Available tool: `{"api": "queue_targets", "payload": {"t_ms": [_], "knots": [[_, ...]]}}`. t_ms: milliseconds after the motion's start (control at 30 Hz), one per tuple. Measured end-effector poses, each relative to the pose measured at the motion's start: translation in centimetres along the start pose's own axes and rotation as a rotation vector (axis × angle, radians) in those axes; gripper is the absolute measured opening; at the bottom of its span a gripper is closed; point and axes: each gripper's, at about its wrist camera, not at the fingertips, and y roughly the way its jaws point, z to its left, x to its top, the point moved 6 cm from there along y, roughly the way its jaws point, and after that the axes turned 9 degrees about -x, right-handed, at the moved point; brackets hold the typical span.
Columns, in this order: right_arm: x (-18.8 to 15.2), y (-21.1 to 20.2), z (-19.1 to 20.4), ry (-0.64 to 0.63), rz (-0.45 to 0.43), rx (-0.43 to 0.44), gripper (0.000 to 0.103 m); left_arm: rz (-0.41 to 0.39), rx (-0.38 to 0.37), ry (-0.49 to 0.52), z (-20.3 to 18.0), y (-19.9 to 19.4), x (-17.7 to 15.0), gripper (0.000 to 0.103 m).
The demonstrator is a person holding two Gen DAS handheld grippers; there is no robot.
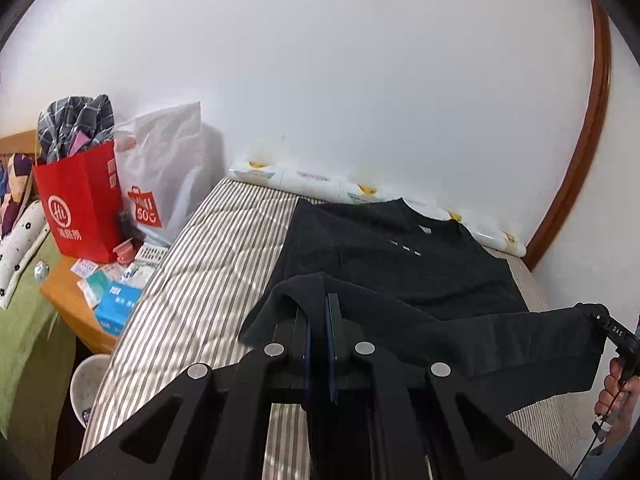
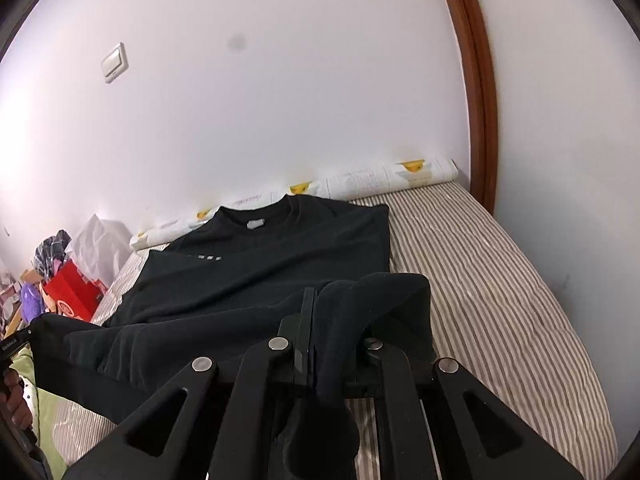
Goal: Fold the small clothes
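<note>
A black shirt [image 1: 400, 264] lies on the striped mattress [image 1: 208, 248], with its collar toward the white wall and a small row of pale marks on the chest. Its lower hem is lifted off the mattress and stretched between the two claws. The left gripper [image 1: 319, 312] is pressed together on one corner of the hem, and the right gripper [image 2: 316, 312] pinches the other corner, where the cloth bunches over its fingers. Beside the mattress, a red paper bag [image 1: 80, 204] holds a grey checked cloth, and a white plastic bag [image 1: 168, 168] stands next to it; what is inside cannot be seen. Only the left wrist view shows the blue box [image 1: 118, 306] and small packets on the wooden table [image 1: 72, 300]. The right wrist view shows the mattress's bare far side.
</note>
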Motion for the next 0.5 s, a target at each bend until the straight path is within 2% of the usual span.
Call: {"api": "queue_targets", "payload": {"t_ms": [200,500], "knots": [[2.2,3.3,0.8,-0.005,0.019,-0.019,0.007,0.015,0.032,-0.004,-0.1,3.0,1.7,0.006],[3.3,9.0,1.7,-0.016,0.069,-0.055,0.007,0.057,0.066,0.042,0.3,8.4,2.7,0.007]]}}
